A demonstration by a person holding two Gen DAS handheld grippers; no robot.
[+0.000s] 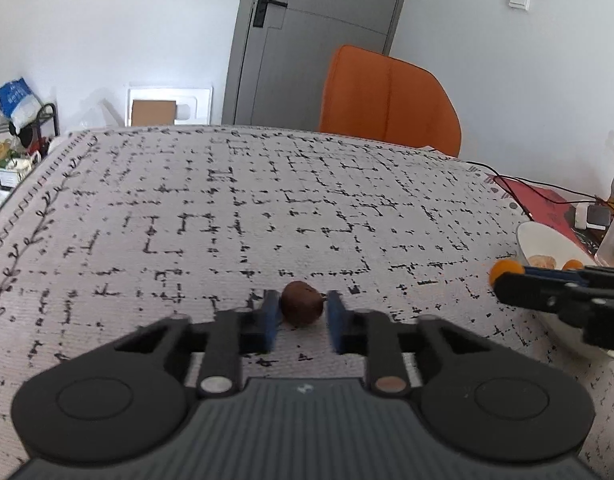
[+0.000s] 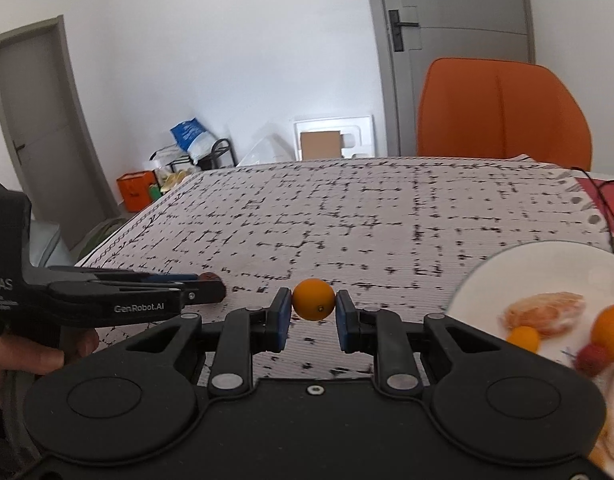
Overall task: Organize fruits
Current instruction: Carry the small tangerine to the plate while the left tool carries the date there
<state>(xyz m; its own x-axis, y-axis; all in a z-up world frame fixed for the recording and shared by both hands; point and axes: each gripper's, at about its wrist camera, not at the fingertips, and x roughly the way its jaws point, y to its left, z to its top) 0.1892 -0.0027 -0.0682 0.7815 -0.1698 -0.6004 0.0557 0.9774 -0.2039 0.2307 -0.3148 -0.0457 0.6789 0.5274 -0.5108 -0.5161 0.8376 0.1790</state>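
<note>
A small brown fruit (image 1: 301, 307) rests on the patterned tablecloth (image 1: 227, 208), and my left gripper (image 1: 302, 316) is shut on it, a blue pad pressing each side. From the right wrist view the left gripper (image 2: 209, 288) enters from the left with the brown fruit (image 2: 210, 277) at its tip. My right gripper (image 2: 313, 312) is shut on a small round orange fruit (image 2: 313, 299), held just above the cloth. In the left wrist view, the right gripper (image 1: 503, 280) reaches in at the right with the orange fruit (image 1: 507, 269). A white plate (image 2: 487, 276) to the right holds peeled citrus segments (image 2: 545, 314), small orange fruits and a red berry (image 2: 593, 357).
An orange chair (image 1: 387, 96) stands behind the table's far edge. A red book (image 1: 547, 200) with black cables and small devices lies at the far right, past the plate (image 1: 541, 236). A hand (image 2: 35, 356) holds the left gripper at the lower left.
</note>
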